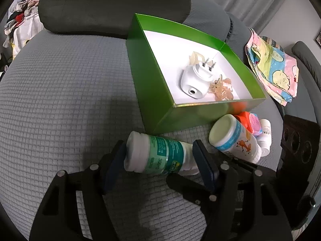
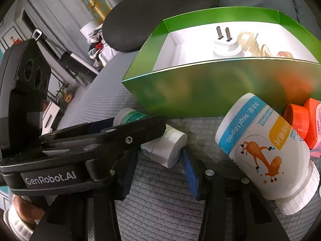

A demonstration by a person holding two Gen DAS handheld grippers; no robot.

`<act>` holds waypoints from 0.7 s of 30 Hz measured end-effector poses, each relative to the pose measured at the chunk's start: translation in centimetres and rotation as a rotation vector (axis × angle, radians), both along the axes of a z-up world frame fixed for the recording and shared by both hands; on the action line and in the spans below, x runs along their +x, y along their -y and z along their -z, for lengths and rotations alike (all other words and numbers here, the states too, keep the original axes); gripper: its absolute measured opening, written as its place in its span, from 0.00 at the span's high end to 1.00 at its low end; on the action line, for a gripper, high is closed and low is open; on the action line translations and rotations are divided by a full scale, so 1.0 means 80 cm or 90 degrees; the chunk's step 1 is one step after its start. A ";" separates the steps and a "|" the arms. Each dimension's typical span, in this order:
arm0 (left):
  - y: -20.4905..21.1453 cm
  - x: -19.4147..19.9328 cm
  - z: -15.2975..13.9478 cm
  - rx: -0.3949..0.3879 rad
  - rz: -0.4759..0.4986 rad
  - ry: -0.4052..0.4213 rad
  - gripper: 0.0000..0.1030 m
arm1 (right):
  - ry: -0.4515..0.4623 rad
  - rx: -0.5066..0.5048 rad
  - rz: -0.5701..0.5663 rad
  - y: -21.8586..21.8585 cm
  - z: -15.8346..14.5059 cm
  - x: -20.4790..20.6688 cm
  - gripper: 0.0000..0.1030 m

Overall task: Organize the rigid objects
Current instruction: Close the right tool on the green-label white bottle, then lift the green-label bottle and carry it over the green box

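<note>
A white bottle with a green label (image 1: 160, 156) lies on its side on the grey cushion (image 1: 60, 100). My left gripper (image 1: 158, 156) is shut on it lengthwise, one pad on its base and one on its cap end. My right gripper (image 2: 159, 160) is open. The bottle's white cap (image 2: 170, 146) sits between its blue pads (image 2: 189, 172), with a slim gap on the left side. The left gripper's finger crosses over the bottle in the right wrist view. The green box (image 1: 152, 92) holds a white plug adapter (image 1: 192, 80) and pale hair clips (image 1: 220, 90).
A white bottle with a blue band and cartoon (image 2: 264, 148) lies right of my grippers. An orange-capped pink container (image 2: 303, 120) and a small white bottle (image 1: 265, 132) lie against the box. A dark pillow (image 1: 112, 6) and patterned cloth (image 1: 272, 70) lie beyond.
</note>
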State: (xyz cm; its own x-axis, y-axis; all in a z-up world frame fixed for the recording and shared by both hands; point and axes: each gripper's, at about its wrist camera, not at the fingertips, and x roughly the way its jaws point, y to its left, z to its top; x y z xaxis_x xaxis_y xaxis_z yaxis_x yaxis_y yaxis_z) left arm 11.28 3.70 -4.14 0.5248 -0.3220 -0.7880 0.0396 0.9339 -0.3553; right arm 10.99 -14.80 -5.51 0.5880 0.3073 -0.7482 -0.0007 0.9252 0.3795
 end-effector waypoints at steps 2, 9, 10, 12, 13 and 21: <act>0.001 -0.006 -0.001 0.005 0.009 0.004 0.35 | 0.001 -0.005 -0.005 -0.001 -0.002 -0.003 0.57; 0.008 -0.029 -0.006 0.012 0.020 0.014 0.35 | 0.007 -0.010 -0.012 -0.005 -0.005 -0.015 0.57; 0.010 -0.033 -0.007 0.013 0.020 0.017 0.35 | 0.008 -0.012 -0.014 -0.005 -0.006 -0.017 0.57; 0.014 -0.041 -0.012 0.015 0.021 0.023 0.35 | 0.013 -0.015 -0.016 -0.006 -0.011 -0.024 0.57; 0.016 -0.045 -0.015 0.014 0.021 0.027 0.35 | 0.017 -0.018 -0.018 -0.006 -0.013 -0.027 0.57; 0.048 -0.080 -0.058 0.043 0.043 0.074 0.35 | 0.061 -0.035 -0.017 0.003 -0.053 -0.072 0.57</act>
